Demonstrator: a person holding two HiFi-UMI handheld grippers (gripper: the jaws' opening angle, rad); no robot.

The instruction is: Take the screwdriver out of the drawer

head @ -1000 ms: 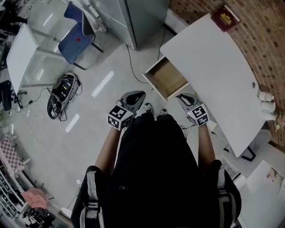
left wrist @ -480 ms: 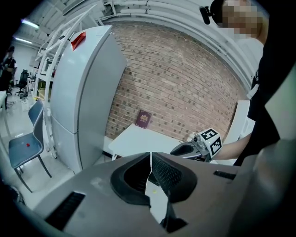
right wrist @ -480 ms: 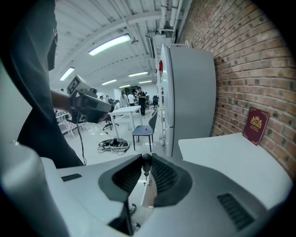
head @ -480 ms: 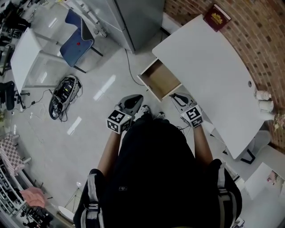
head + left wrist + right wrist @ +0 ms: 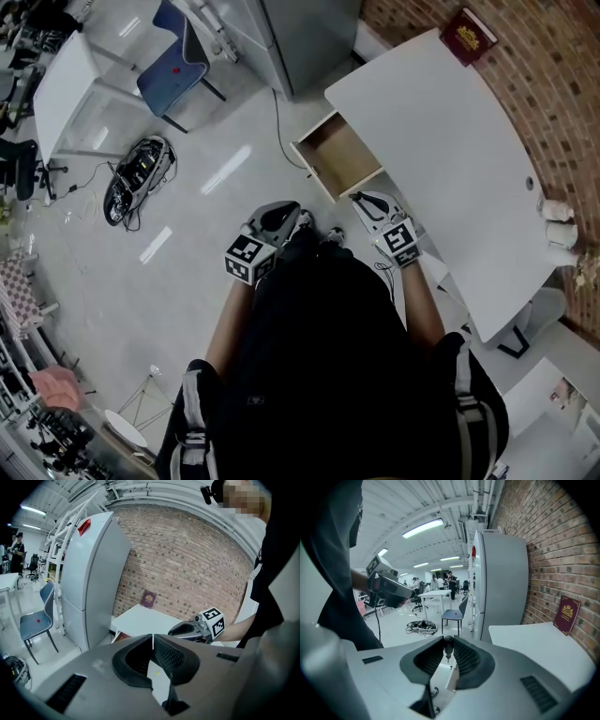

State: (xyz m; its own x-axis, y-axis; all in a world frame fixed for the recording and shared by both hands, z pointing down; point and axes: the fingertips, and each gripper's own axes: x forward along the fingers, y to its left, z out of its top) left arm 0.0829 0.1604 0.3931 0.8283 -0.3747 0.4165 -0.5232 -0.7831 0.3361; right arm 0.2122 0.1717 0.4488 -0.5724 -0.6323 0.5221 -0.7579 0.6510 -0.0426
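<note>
Right gripper (image 5: 448, 641), jaws nearly shut on the small dark screwdriver (image 5: 448, 648), has kept its pinch while shifting slightly beside the open, bare-looking drawer (image 5: 339, 155) just ahead; left gripper (image 5: 153, 639), closed and empty, trails alongside; removal looks done

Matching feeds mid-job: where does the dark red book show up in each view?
Head view: dark red book at top right, at the far end of the white desk.
Left gripper view: book at centre, against the brick wall.
Right gripper view: book at right edge, against the brick wall.
Shared landmark: the white desk, under the book in all three.
</note>
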